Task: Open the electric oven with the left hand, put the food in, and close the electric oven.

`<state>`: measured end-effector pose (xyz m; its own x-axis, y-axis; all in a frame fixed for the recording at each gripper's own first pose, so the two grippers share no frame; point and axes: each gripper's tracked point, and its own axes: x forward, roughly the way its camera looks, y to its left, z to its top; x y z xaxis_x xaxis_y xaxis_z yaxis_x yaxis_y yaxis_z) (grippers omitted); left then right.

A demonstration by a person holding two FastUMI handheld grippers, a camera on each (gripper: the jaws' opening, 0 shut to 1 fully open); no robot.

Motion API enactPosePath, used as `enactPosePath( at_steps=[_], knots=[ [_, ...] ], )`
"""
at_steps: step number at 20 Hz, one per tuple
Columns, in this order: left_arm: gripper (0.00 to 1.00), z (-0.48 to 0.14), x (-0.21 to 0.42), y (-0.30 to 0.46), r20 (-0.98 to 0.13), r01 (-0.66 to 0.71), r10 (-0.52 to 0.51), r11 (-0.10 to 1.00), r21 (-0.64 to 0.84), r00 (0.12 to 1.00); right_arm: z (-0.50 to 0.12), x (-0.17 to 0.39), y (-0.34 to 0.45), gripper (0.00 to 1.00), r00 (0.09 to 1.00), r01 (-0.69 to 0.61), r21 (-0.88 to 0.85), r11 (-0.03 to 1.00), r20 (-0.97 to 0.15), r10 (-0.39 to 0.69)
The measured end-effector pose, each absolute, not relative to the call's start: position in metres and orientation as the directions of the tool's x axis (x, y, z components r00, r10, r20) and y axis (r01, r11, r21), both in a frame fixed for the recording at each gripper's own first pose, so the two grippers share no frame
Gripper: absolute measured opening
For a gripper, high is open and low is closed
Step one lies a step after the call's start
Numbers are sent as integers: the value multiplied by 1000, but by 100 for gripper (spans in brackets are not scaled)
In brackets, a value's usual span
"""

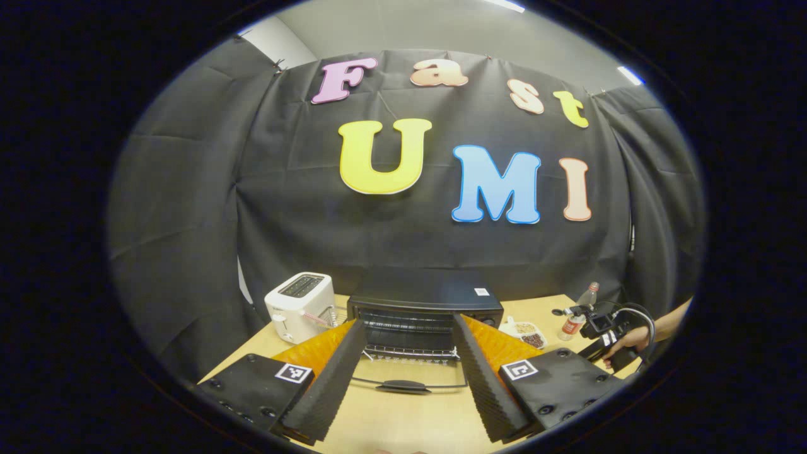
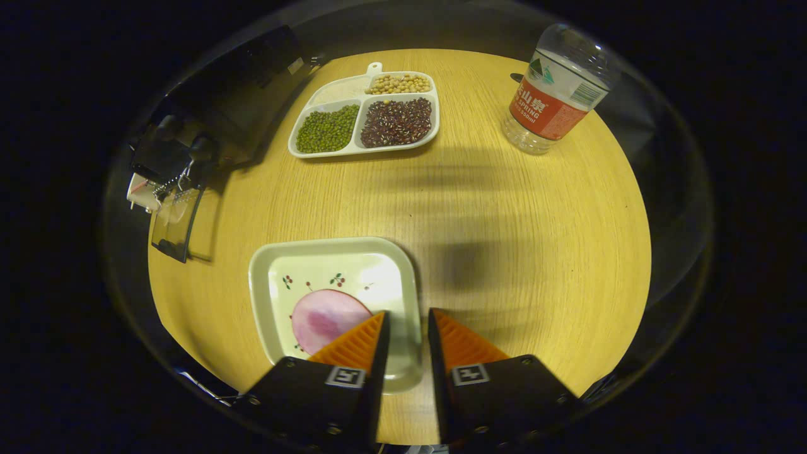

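The electric oven [image 1: 423, 309] stands with its door [image 1: 403, 378] already dropped flat toward you and the wire rack bare, your left gripper [image 1: 403, 350] spread wide and holding nothing just in front of it. The food, a pink slice [image 2: 325, 320], lies on the square plate [image 2: 277, 265] on the table [image 2: 504, 221], where your right gripper [image 2: 406, 321] sits narrowed over the plate's right rim [image 2: 411, 302]; whether the fingers grip it is unclear. Loading and closing look left to do.

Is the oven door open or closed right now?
Open. In the left gripper view the oven door is folded down flat toward the table, its handle out front, and the wire rack inside shows.
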<state>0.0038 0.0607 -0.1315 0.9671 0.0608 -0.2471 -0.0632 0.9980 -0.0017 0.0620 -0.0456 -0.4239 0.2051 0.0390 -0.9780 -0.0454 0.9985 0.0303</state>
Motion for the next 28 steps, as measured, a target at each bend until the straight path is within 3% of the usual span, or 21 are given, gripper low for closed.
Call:
enactPosePath(
  at_steps=[2, 3, 4, 8, 11, 14, 16, 20, 28],
  knots=[
    [96, -130, 2, 62, -246, -70, 68, 998, 1, 967, -418, 59, -52, 14, 188, -33, 65, 997, -980, 70],
    [97, -129, 2, 63, -243, -73, 72, 997, 5, 967, -429, 62, -51, 12, 212, -25, 88, 996, -973, 91],
    [96, -128, 0, 65, -241, -75, 75, 997, 10, 968, -429, 61, -52, 1, 196, -20, 119, 993, -973, 121],
    [96, -126, -1, 72, -241, -91, 90, 996, 9, 966, -423, 49, -49, 1, 210, 83, 301, 950, -937, 278],
    [97, -124, 1, 77, -241, -99, 97, 995, 5, 966, -423, 39, -38, 1, 250, 209, 499, 841, -859, 448],
    [97, -122, 3, 79, -239, -99, 99, 995, 12, 966, -413, 32, -26, 1, 349, 286, 662, 692, -745, 568],
    [94, -118, 8, 79, -233, -93, 94, 996, 14, 968, -411, 30, -22, 1, 409, 328, 717, 615, -694, 592],
    [96, -115, 14, 75, -223, -71, 72, 997, 12, 972, -409, 26, -15, 1, 461, 361, 743, 564, -668, 585],
    [94, -99, 21, 76, -178, -21, 23, 1000, 14, 984, -356, -11, 42, 1, 509, 284, 755, 591, -641, 575]
  ],
)
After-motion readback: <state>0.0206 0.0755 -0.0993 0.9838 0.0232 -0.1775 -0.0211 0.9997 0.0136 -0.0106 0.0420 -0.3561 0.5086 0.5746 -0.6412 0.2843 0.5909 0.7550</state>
